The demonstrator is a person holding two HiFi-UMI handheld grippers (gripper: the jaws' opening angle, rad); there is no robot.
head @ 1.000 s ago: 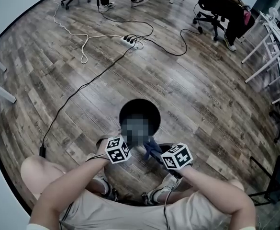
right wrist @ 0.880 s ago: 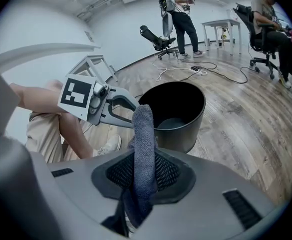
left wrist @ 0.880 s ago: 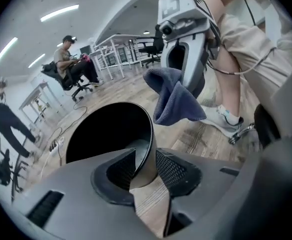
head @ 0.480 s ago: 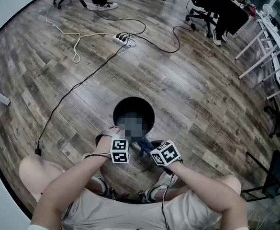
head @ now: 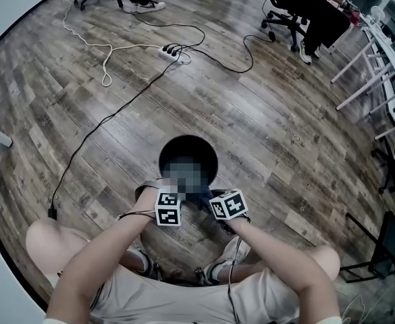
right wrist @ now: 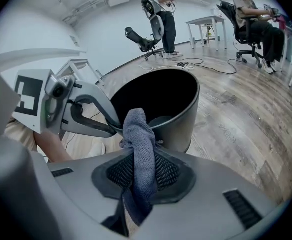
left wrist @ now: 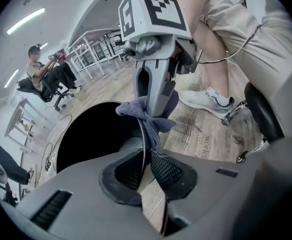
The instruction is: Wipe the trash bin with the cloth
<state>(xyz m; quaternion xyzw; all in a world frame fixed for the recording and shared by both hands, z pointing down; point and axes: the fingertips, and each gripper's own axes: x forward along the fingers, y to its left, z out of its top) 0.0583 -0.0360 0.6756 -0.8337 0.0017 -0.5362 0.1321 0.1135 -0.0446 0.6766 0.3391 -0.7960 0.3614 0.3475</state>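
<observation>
The black round trash bin (head: pixel 162 159) stands on the wood floor in front of my knees. My left gripper (head: pixel 173 194) is at its near rim. In the left gripper view the jaws (left wrist: pixel 146 156) have just been closing and now pinch the thin rim of the bin (left wrist: pixel 86 134). My right gripper (head: pixel 208 198) is shut on a blue-grey cloth (right wrist: pixel 137 149), which sticks up from between its pads (right wrist: pixel 138 173). The cloth (left wrist: pixel 151 115) lies against the bin's rim right beside the left gripper (right wrist: pixel 110 125). The bin (right wrist: pixel 185 129) looks empty inside.
Black and white cables with a power strip (head: pixel 172 51) run over the floor beyond the bin. A seated person on an office chair (head: pixel 305 12) and white desk frames (head: pixel 379 66) are at the far right. My own shoes (head: pixel 214 272) and a chair base (left wrist: pixel 255 115) are close behind.
My right gripper has come down and left with the cloth, up to the bin's rim next to the left gripper. The left gripper has rolled and settled onto the rim.
</observation>
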